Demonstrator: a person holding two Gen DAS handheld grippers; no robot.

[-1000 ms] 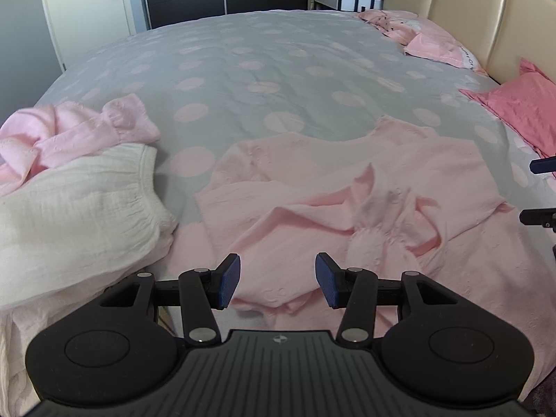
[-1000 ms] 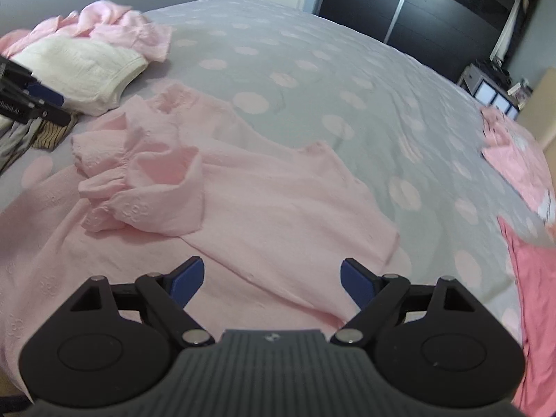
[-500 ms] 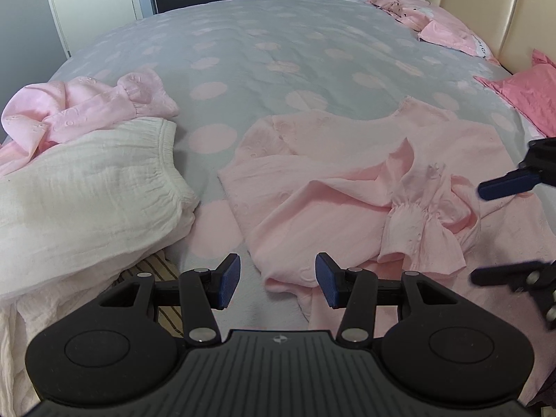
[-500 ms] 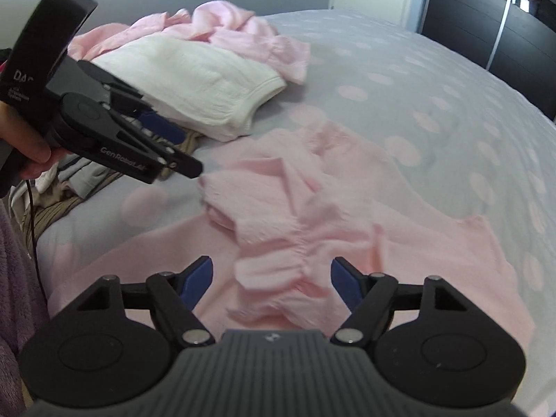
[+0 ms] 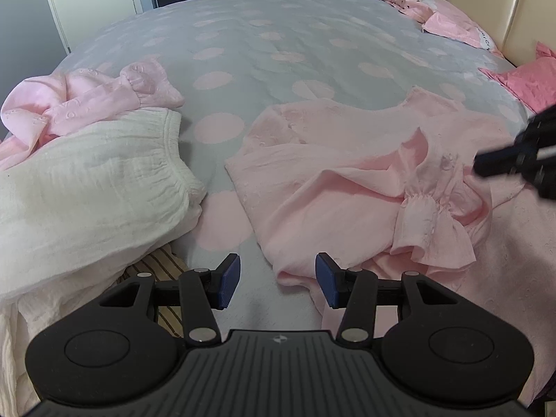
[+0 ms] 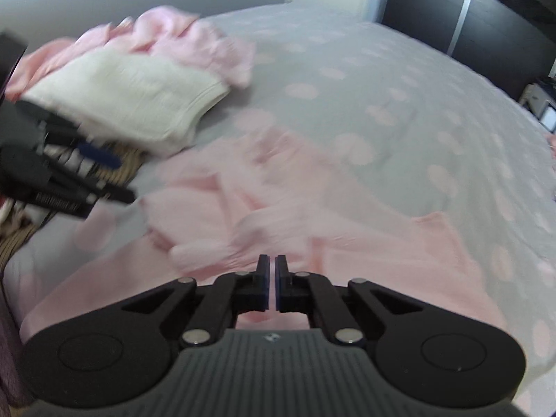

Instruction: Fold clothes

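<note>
Lying crumpled near the bed's (image 5: 278, 27) front edge, the thin pink blouse (image 5: 340, 173) shows a ruffled cuff; left gripper (image 5: 276, 279) released, right gripper (image 6: 272, 279) clenched, apparently empty; crinkled white garment (image 5: 87, 180) left.

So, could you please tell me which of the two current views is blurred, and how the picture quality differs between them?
Left wrist view: sharp, with crisp folds on the pink blouse and white garment, only fisheye bending at the edges. Right wrist view: motion-smeared across the same clothes and the polka-dot bedspread, while the right gripper itself stays crisp.
</note>
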